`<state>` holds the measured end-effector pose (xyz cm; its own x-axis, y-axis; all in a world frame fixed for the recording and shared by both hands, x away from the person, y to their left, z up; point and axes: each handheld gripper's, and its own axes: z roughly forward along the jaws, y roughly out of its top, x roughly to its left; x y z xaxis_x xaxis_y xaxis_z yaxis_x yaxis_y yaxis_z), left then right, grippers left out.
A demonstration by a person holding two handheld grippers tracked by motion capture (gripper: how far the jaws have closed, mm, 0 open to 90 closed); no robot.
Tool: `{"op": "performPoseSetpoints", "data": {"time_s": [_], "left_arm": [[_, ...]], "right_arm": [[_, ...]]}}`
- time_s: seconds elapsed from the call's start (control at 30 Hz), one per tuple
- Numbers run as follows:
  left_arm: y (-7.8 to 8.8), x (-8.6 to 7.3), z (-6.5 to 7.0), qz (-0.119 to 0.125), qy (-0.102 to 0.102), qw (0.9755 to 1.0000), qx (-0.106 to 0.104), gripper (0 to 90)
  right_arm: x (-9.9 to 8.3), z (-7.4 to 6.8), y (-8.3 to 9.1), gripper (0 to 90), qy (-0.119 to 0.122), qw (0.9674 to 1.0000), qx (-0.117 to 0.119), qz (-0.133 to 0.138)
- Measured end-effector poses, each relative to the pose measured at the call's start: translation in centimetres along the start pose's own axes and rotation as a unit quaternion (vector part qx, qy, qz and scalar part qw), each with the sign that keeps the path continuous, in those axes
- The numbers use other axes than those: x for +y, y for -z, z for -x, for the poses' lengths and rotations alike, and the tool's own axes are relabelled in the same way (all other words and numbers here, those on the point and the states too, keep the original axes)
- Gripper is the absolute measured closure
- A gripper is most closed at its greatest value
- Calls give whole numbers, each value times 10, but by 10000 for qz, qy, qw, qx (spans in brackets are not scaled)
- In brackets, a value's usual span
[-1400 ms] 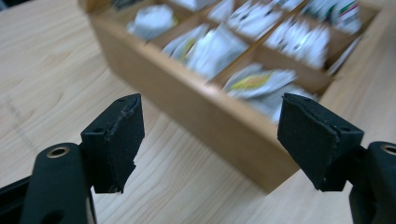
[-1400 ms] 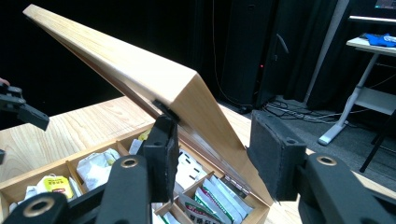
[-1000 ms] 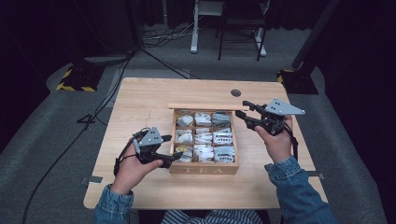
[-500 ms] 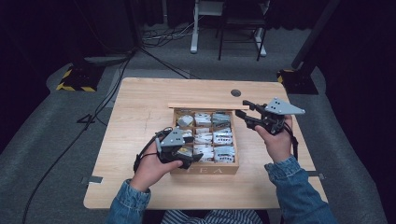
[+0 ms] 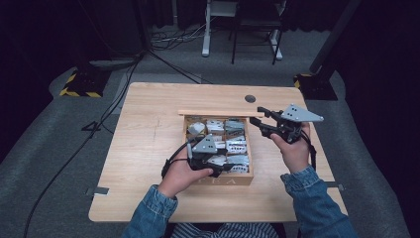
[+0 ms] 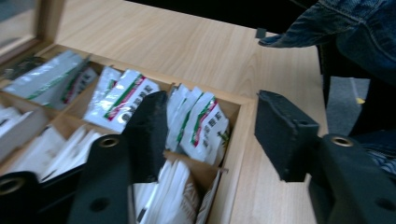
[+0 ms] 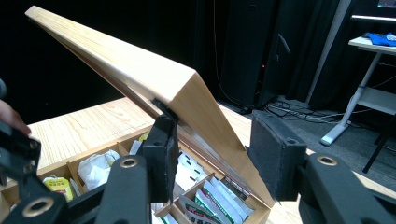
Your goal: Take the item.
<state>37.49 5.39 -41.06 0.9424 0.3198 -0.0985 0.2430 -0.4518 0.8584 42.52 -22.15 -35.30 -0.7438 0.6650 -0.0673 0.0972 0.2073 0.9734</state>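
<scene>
Wooden tea box (image 5: 218, 179) sits mid-table (image 5: 143, 144), lid (image 7: 140, 70) raised, compartments packed with tea sachets (image 6: 201, 123). Left gripper (image 5: 225, 167) hovers over the box's near compartments; its jaws have just been closing, now about half open, and in the left gripper view one jaw stands over the sachets, the other over the box's wooden side wall, nothing pinched yet. Right gripper (image 5: 257, 115) is at the box's far right corner; in the right gripper view its jaws sit either side of the tilted lid's edge, close to it. The left pad (image 7: 161, 154) looks against the wood, but firm contact on both sides is hard to confirm. A denim sleeve (image 5: 148, 218) shows on each forearm.
</scene>
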Motion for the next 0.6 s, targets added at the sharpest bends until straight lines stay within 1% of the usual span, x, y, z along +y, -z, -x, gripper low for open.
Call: {"op": "performPoseSetpoints", "data": {"time_s": [0.1,0.13,0.17,0.2,0.23,0.27,0.33,0.47,0.6], "left_arm": [[-10,2,-1,-54,46,9999,-98,504],[-10,2,-1,-54,46,9999,-98,508],[-16,4,-3,-84,96,9998,-124,509],[-16,4,-3,-84,96,9998,-124,509],[-22,5,-6,-131,122,9998,-113,509],[-22,5,-6,-131,122,9998,-113,509],[-30,4,-11,-230,186,9995,-140,513],[-37,5,-14,-381,370,9984,-218,537],[-41,7,-14,-458,375,9980,-222,538]], "right_arm": [[0,0,0,533,8,10000,-4,-1],[0,0,0,533,4,10000,-3,0],[0,0,0,532,1,10000,0,1],[0,0,0,532,1,10000,0,1],[0,0,0,533,0,10000,2,0],[0,0,0,533,0,10000,2,0],[0,0,0,533,1,10000,10,-1],[0,0,0,532,-8,10000,10,-11],[0,0,0,533,-5,10000,18,-15]]}}
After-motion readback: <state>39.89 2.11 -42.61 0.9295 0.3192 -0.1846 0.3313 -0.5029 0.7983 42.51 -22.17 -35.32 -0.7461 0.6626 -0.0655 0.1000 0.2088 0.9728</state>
